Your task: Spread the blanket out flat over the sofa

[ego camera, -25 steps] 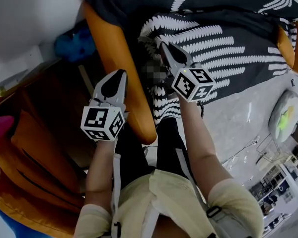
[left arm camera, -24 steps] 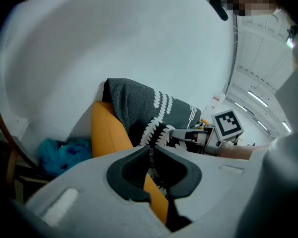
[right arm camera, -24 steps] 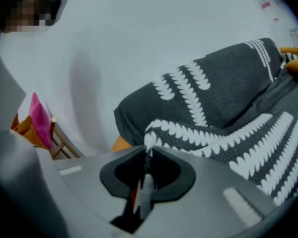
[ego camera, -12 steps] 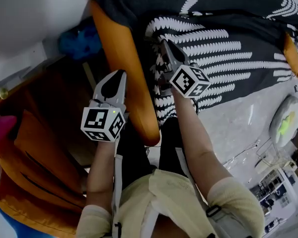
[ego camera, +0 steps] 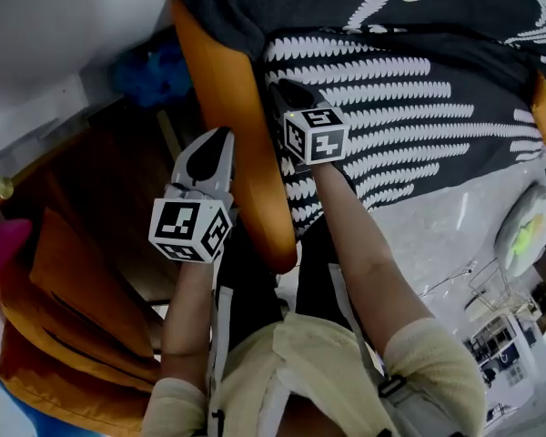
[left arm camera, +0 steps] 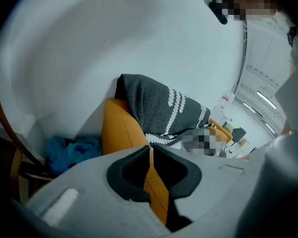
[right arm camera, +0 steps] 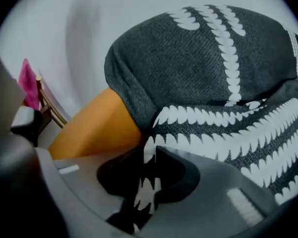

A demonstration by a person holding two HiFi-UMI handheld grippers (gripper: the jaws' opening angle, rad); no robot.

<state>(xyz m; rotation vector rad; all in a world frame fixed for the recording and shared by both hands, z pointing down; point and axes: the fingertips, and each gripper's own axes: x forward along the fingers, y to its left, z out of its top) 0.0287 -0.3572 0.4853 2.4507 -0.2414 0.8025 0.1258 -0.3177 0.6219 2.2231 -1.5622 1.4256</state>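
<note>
Happening now: tidying the blanket (ego camera: pixel 409 107) on the orange sofa (ego camera: pixel 255 212). It's draped over the backrest and seat, its front edge hangs down past the seat front, and its near side sits right up against the armrest (ego camera: pixel 214 80).
Right gripper (ego camera: pixel 282 87): down at the blanket's front corner, just beside the armrest. Its jaws are a little apart and have just been opening. Patterned fabric shows in the slit between them, but it doesn't look pinched.
Left gripper (ego camera: pixel 220 137): jaws together, nothing in them, hanging on the outer side of the armrest, clear of the blanket.
Looks like: a corner getting let go, so the spread is mostly done imo.
What's left: there's an overlap where back meets seat, and the corner by the armrest looks a bit bunched.
Doing it well: open up fully and back straight off so the knit doesn't snag and drag. If regrabbing, take just the hem and pull out and down evenly. No yanking, or the top could slide off the backrest.
</note>
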